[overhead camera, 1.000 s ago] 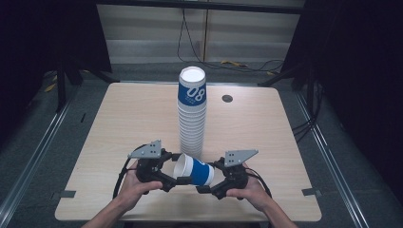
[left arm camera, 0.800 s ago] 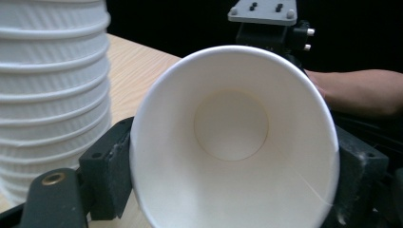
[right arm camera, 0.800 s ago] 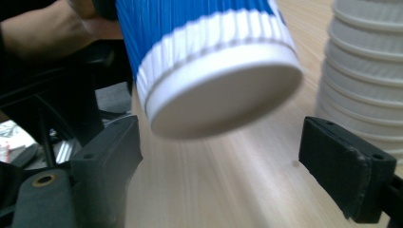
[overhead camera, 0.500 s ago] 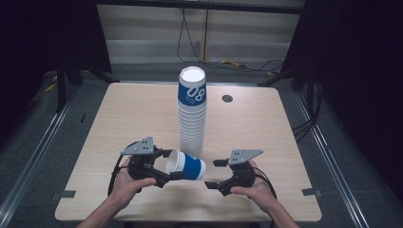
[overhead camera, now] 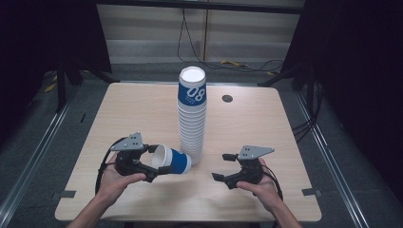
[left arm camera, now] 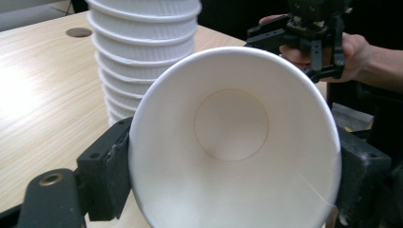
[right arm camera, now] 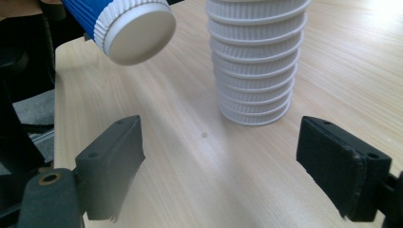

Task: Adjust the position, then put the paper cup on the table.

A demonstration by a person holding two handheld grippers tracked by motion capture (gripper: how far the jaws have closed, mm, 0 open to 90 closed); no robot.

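The light, thin paper cup is held near its rim by the left gripper, at nine o'clock from the wide-open, empty right gripper; it would be crushed if squeezed hard.

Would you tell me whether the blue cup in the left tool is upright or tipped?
Tipped: the blue cup lies sideways in the left tool, mouth toward that hand.

White cup clamped mouth-first between black jaws, cup stack behind.

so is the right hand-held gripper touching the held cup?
Apart. High view: bare table separates the right hand-held gripper from the cup.
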